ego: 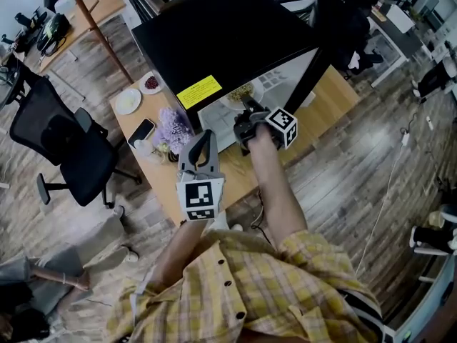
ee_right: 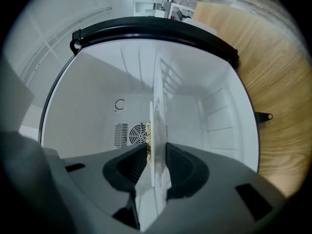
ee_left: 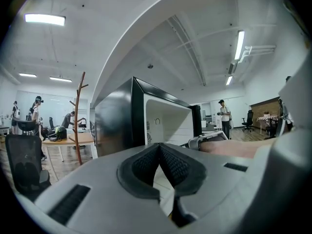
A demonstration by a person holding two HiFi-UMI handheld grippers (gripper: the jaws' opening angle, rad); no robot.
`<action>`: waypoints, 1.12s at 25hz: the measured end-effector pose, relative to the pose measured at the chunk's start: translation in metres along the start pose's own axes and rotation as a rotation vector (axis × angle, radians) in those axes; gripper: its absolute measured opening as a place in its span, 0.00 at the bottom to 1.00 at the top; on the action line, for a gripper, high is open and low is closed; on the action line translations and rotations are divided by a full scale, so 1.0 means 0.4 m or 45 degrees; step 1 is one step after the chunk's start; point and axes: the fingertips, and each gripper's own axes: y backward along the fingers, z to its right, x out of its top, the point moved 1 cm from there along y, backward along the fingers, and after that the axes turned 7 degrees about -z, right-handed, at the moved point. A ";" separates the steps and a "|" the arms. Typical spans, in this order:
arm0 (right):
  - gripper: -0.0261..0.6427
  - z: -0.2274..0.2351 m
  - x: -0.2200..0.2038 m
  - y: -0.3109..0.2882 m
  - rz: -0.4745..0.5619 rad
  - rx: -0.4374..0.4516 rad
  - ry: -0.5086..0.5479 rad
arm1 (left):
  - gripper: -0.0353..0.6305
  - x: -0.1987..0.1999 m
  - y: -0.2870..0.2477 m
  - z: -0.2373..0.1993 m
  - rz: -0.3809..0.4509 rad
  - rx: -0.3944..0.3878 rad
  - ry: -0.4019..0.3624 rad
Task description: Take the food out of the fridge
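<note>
Two grippers in my hands, one fridge, one plate of food; entries as follows.

1. Right gripper (ego: 247,111) (ee_right: 156,156): it reaches into the open front of the black, box-shaped fridge (ego: 228,38) (ee_right: 97,77). My dark ribbed pads (ee_right: 181,165) are closed on the rim of the round white plate (ee_right: 157,123), one pad on each face. The plate stands edge-on between them in the right gripper view.

2. White plate (ego: 237,97): it sits inside the fridge's white compartment, just within the opening. Whether it rests on the compartment floor or hangs from my grip I cannot tell.

3. Pale yellow-brown food (ego: 241,91) (ee_right: 148,136): it is heaped on the plate, close beside my pad and inside the fridge. The round fan grille (ee_right: 138,133) in the back wall shows behind it.

4. Left gripper (ego: 203,138) (ee_left: 160,149): I hold it just left of the right one, outside the fridge and short of its front edge. Its pads meet at their tips with nothing between them.

5. Fridge, further: it has a yellow rectangular label (ego: 198,91) on its black top, and it stands on a light wooden table (ego: 339,91).

6. Table, left end: a bunch of purple flowers (ego: 173,126), a dark phone (ego: 141,131), a white plate with pale contents (ego: 128,101) and a small dish of something red (ego: 151,83).

7. Black office chair (ego: 61,138): on the floor, left of the table
</note>
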 end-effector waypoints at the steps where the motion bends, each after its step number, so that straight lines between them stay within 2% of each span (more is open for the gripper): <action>1: 0.21 0.002 -0.001 0.001 0.002 0.002 -0.008 | 0.06 -0.002 -0.001 0.001 -0.001 -0.002 0.000; 11: 0.20 0.003 -0.006 0.023 0.024 -0.006 -0.057 | 0.06 -0.009 -0.001 0.014 -0.011 -0.016 -0.005; 16: 0.16 0.002 -0.008 0.050 0.027 -0.001 -0.031 | 0.06 -0.014 0.001 0.031 -0.008 -0.035 -0.003; 23: 0.14 -0.002 -0.011 0.093 0.040 0.023 -0.034 | 0.06 -0.007 0.009 0.056 -0.008 -0.067 -0.011; 28: 0.13 -0.021 -0.019 0.116 0.039 0.038 0.025 | 0.06 -0.010 0.016 0.059 -0.003 -0.078 -0.004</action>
